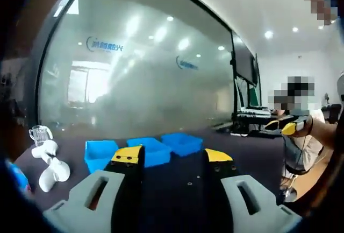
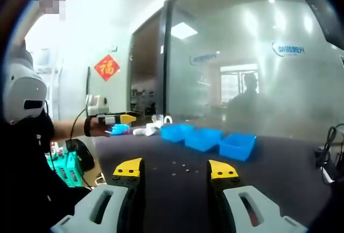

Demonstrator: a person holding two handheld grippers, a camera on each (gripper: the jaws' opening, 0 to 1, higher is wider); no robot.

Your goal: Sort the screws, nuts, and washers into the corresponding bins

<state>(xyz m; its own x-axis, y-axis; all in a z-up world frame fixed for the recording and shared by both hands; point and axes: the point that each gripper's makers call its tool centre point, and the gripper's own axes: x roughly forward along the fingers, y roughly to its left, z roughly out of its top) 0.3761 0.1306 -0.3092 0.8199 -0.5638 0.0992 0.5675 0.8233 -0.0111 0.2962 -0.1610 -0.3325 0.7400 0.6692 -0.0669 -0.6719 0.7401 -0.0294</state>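
Dark tabletop [image 2: 161, 190] ran along a frosted glass wall [image 1: 150, 71]. Three blue plastic bins [image 2: 207, 138] sat in a row at its far edge. Left gripper [image 1: 173, 157] and right gripper [image 2: 176, 169] hovered with jaws wide apart, holding nothing. Small metal fasteners [image 2: 180, 164] lay scattered before the bins. White plastic pieces [image 1: 49, 168] rested beside the leftmost bin.

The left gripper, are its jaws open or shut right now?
Open. In the left gripper view, the left gripper shows its yellow-tipped jaws standing well apart, with bare dark table between them.
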